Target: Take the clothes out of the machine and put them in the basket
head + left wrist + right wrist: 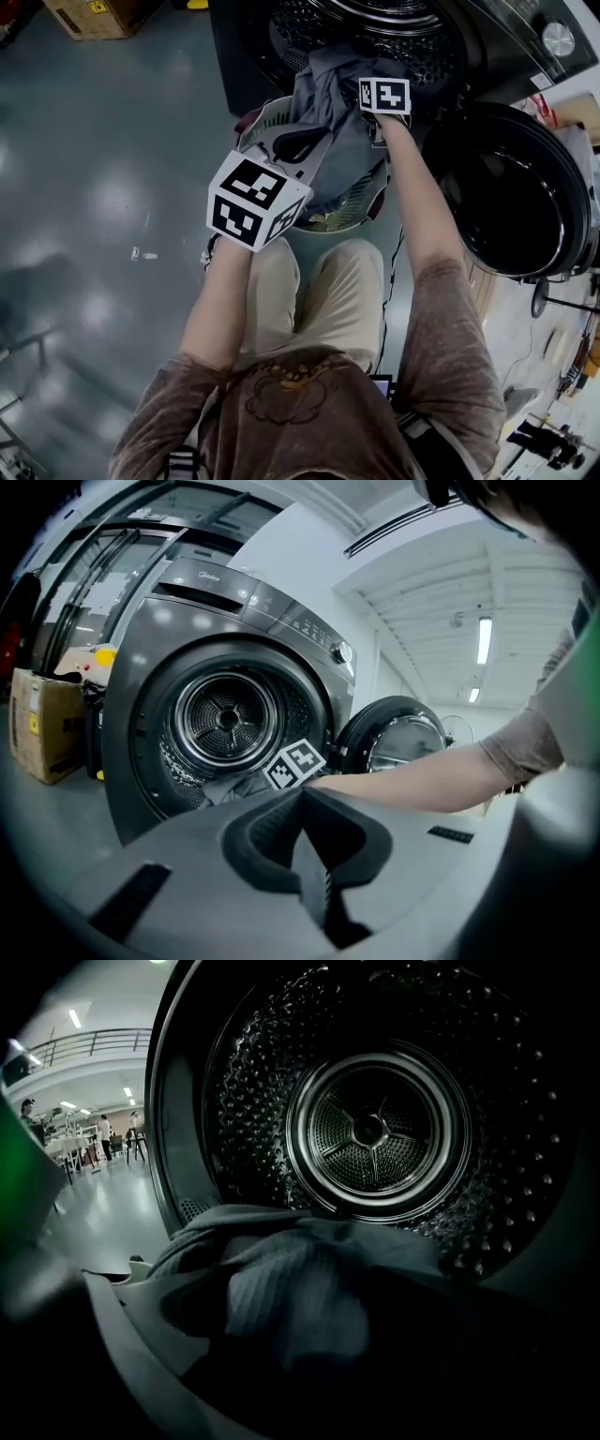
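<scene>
Grey floor [94, 187] before open machine [394, 37]: unloading under way, clothes [323, 103] hanging from machine mouth into basket [367, 212] just below. Right claw [382, 94] wide, empty, over clothes at mouth; left claw [305, 799] closed, idle. Likely next: pinch clothes, drag clear of machine.

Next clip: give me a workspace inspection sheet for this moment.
Surface: glossy grey floor.
Job's things: grey cloth hangs from the drum mouth into the basket.
Clutter: small white scrap on the floor.
Grippers: left gripper shut, empty; right gripper open, cloth ahead of it.
Cables: thin cable beside the right leg.
Surroundings: machine door open; cardboard box; distant people.
</scene>
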A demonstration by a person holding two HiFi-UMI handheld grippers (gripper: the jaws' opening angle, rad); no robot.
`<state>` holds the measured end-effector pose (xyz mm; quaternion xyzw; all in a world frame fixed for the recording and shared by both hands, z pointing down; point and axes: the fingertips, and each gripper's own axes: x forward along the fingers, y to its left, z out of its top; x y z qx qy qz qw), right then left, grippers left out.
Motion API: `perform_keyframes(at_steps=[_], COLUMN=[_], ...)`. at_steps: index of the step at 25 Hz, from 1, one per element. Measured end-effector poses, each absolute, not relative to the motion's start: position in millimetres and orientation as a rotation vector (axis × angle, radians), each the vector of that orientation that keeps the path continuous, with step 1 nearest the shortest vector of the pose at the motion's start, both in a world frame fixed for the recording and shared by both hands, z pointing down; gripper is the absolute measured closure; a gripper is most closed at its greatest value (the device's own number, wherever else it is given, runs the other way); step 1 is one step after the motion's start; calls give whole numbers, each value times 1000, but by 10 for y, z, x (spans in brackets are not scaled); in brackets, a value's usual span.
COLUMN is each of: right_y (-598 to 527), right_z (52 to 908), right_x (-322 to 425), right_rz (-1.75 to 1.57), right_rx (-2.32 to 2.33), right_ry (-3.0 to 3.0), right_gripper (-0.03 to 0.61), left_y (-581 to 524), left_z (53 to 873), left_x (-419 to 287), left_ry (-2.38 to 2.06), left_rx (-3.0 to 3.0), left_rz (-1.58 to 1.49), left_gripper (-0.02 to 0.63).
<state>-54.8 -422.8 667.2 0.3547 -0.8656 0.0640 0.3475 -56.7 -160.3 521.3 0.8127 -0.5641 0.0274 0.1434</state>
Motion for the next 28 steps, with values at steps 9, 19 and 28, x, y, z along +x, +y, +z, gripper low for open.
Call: perform_keyframes(at_steps=[9, 19, 28], right_y=[-4164, -3570, -2523], right_z=[6732, 6418, 6250], right_x=[-554, -493, -84], right_rz=[172, 181, 167], right_rx=[848, 685, 492], right_ry=[-2229, -2432, -2531], right_gripper=[338, 480, 479], left_y=[-1598, -1614, -1599], left_z=[5203, 5217, 5218], left_x=[-532, -548, -537], left_ry=[-1615, -1616, -1629], left_rx=[2348, 2341, 2321], left_rz=[78, 54, 56], left_gripper=[606, 606, 606])
